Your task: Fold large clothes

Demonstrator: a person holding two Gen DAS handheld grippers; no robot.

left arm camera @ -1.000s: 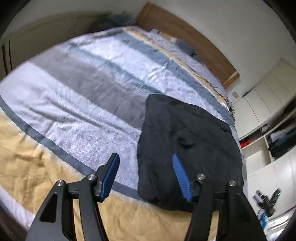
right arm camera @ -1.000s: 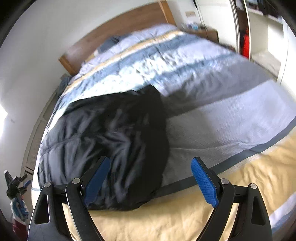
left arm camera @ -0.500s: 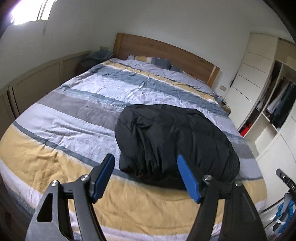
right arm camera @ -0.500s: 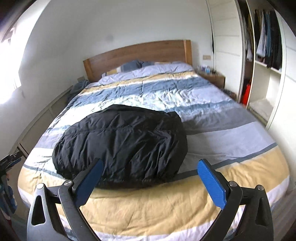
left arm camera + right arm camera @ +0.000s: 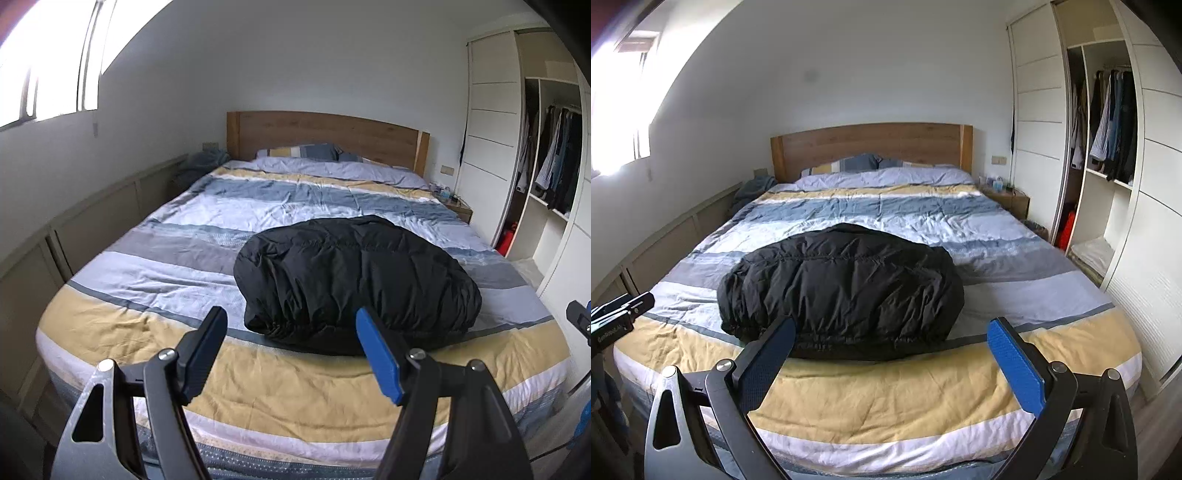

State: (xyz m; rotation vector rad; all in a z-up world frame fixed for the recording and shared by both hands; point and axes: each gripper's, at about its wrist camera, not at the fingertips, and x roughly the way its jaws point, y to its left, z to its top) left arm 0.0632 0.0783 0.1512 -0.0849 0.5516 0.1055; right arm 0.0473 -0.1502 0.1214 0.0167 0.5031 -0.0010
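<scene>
Striped bedding point(image 5: 155, 280) carries the black jacket point(image 5: 354, 280) already folded into a bundle, left gripper point(image 5: 291, 354) opening empty, right gripper point(image 5: 894, 362) spread empty.

From where I hold my claws, the striped yellow, blue and grey duvet-covered bed point(image 5: 886, 391) lies open below me, its near yellow band bare from edge to edge. The one bulk on it is the puffy black folded jacket point(image 5: 846, 288), lying on the grey and blue stripes toward the foot. Beyond it the duvet is bare up to the striped pillows point(image 5: 857, 162) and the wooden headboard point(image 5: 871, 144). On the left side a low beige panelled ledge point(image 5: 92, 221) lines the bed; on the right a white sliding-door wardrobe point(image 5: 1038, 122) leaves a narrow floor strip.
</scene>
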